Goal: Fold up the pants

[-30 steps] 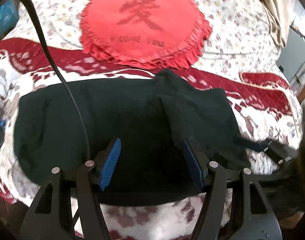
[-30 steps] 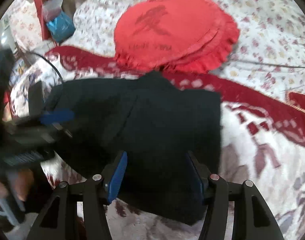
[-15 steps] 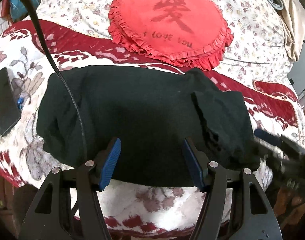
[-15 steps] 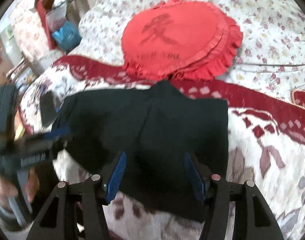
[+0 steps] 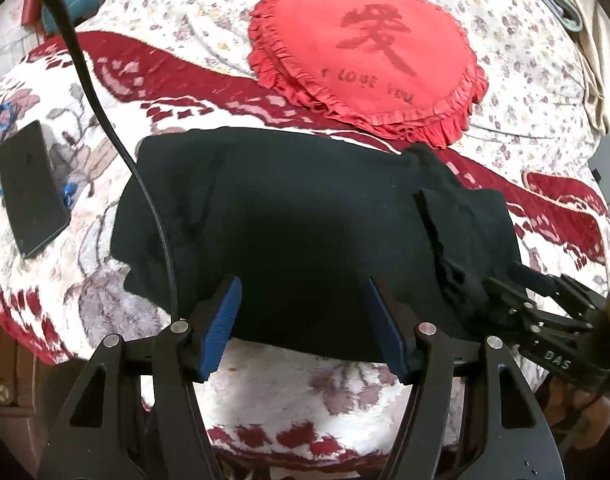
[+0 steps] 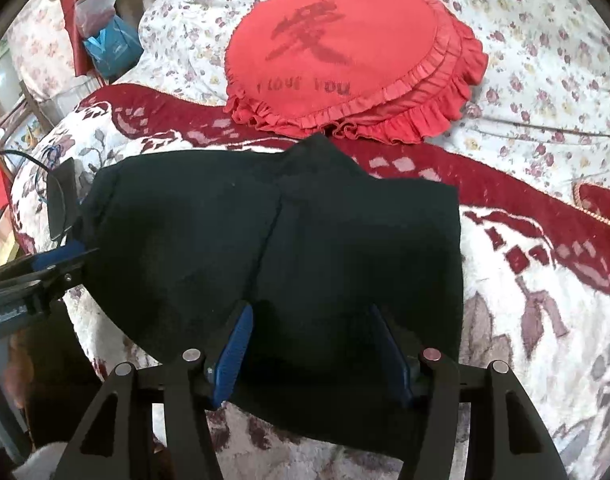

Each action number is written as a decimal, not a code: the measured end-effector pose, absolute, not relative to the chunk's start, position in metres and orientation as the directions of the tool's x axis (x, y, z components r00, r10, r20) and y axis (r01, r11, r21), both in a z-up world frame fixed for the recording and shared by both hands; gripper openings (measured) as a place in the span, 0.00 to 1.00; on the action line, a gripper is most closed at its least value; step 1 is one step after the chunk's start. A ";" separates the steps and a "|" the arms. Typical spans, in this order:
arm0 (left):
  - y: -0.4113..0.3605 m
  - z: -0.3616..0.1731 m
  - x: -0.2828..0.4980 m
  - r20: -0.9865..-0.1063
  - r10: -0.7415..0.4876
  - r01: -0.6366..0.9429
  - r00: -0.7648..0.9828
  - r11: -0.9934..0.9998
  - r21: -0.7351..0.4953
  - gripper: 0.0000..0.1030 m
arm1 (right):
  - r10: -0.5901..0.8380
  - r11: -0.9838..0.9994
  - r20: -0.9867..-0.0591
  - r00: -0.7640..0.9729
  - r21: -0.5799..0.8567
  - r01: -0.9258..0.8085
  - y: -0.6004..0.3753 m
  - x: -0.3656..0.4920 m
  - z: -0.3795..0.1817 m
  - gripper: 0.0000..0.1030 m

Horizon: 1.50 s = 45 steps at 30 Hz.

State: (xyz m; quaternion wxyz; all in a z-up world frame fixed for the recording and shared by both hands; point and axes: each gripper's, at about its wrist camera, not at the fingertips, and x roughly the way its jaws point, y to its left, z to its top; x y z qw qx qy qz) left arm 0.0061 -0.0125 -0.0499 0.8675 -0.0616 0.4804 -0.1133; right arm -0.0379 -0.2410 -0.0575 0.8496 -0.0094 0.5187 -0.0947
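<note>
The black pants point(image 5: 305, 220) lie folded in a thick rectangle on the patterned bed cover, with a folded-over flap on their right part. My left gripper point(image 5: 301, 292) hovers open over their near edge, nothing between its blue pads. My right gripper point(image 6: 311, 320) stands open above the right part of the pants point(image 6: 305, 240), its pads apart and not pinching cloth. In the left wrist view the right gripper point(image 5: 505, 280) shows at the pants' right end. In the right wrist view the left gripper point(image 6: 65, 252) shows at their left end.
A red heart-shaped frilled pillow point(image 5: 369, 52) lies just behind the pants. A black phone point(image 5: 31, 192) rests on the cover to the left. A black cable point(image 5: 117, 140) hangs across the pants' left side. The bed's near edge runs under both grippers.
The left gripper has drawn back and shifted left, so the whole folded pants and the phone are in its view. The right gripper has hardly moved; both stay open.
</note>
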 end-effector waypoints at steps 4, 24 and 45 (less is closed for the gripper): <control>-0.009 -0.053 0.006 -0.827 -0.254 0.123 0.502 0.967 -0.222 0.62 | -0.172 0.982 -0.898 0.405 -0.125 0.139 -0.240 -0.036 -0.075 0.57; 0.041 -0.048 -0.002 -0.822 -0.264 0.001 0.504 0.952 -0.305 0.62 | -0.175 0.983 -0.877 0.448 -0.184 0.024 -0.201 0.001 -0.056 0.57; 0.073 -0.063 -0.010 -0.833 -0.277 -0.097 0.479 0.926 -0.364 0.62 | -0.141 0.986 -0.888 0.438 -0.168 -0.022 -0.187 0.025 -0.068 0.58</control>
